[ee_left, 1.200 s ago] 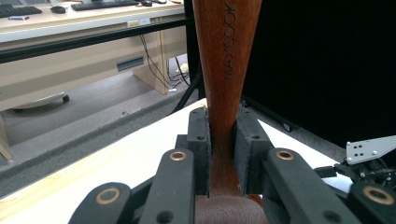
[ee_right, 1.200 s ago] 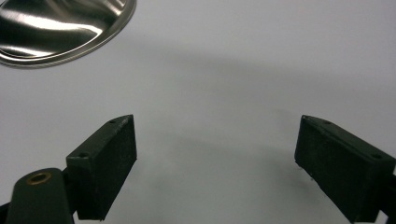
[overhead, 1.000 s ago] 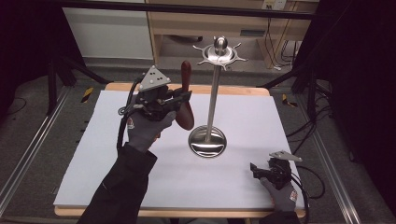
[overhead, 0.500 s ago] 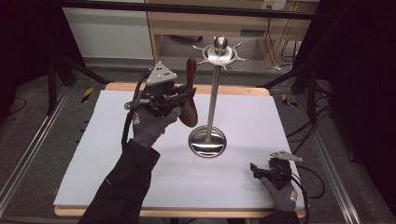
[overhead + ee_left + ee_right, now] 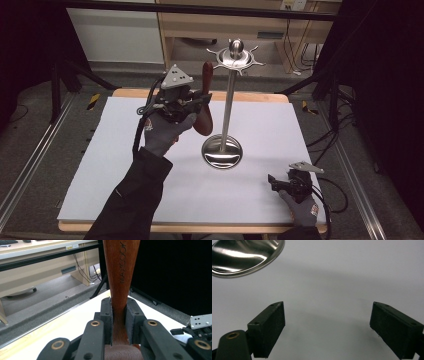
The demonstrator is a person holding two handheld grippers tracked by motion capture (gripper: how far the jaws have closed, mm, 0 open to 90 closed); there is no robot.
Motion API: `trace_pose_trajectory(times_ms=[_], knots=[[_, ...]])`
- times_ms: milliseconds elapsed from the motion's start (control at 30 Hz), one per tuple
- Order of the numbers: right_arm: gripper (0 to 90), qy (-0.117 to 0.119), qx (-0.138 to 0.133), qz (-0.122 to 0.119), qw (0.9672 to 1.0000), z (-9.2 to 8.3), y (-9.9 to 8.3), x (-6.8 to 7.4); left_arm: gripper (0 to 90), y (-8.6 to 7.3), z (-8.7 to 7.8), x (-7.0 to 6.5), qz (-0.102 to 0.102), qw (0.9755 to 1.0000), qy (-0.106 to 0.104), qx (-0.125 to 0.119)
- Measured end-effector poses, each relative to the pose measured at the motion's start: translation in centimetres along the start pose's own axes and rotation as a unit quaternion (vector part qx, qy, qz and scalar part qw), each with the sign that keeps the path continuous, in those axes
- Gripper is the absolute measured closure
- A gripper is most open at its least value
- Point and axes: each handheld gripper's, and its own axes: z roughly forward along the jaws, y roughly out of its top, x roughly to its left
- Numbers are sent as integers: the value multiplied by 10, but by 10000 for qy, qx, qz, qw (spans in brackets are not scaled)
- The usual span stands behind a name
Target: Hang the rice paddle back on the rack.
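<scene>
A reddish-brown wooden spoon (image 5: 203, 120) hangs upright above the table, handle up and bowl down. My left gripper (image 5: 202, 98) is shut on its neck. In the left gripper view the pads (image 5: 132, 322) press the handle (image 5: 121, 270) from both sides, and the handle is stamped with letters. Just to the right stands a steel rack (image 5: 229, 100) with a round base (image 5: 222, 151) and a ring of hooks (image 5: 235, 56) on top. The spoon's tip is a little left of and below that ring. My right gripper (image 5: 274, 181) rests open near the front right, jaws (image 5: 328, 322) wide over bare white sheet.
A white sheet (image 5: 125, 165) covers the wooden table. The rack's base (image 5: 244, 255) lies ahead and left of the right gripper. A black frame bar (image 5: 200, 9) and shelving stand behind the table. Cables (image 5: 325, 135) trail on the floor at the right.
My left gripper has lifted the spoon slightly, up and away from the near edge, its tip now closer to the hook ring. The right gripper has stayed put.
</scene>
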Motion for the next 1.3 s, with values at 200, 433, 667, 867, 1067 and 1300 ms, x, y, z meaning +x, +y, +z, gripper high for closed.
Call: trace_pose_trajectory(times_ms=[200, 433, 667, 867, 1067, 1300], knots=[[131, 7, 15, -4, 10000, 0, 0, 0, 774, 2, 2, 2, -6, 10000, 1, 41], [131, 9, 18, -6, 10000, 0, -1, -1, 774, 4, 7, 2, -7, 10000, -21, 76], [131, 10, 6, 7, 10000, 0, -1, -1, 774, 4, 11, 2, 2, 9999, -29, 121], [131, 21, 15, 8, 10000, 0, 0, -1, 774, 6, 15, 2, -50, 9999, -26, 115], [131, 32, 14, 40, 10000, -1, 0, -1, 774, 7, 20, 1, -30, 9999, -30, 115], [131, 35, 14, 45, 10000, -1, 0, -1, 774, 4, 24, 0, -68, 10000, -30, 67]])
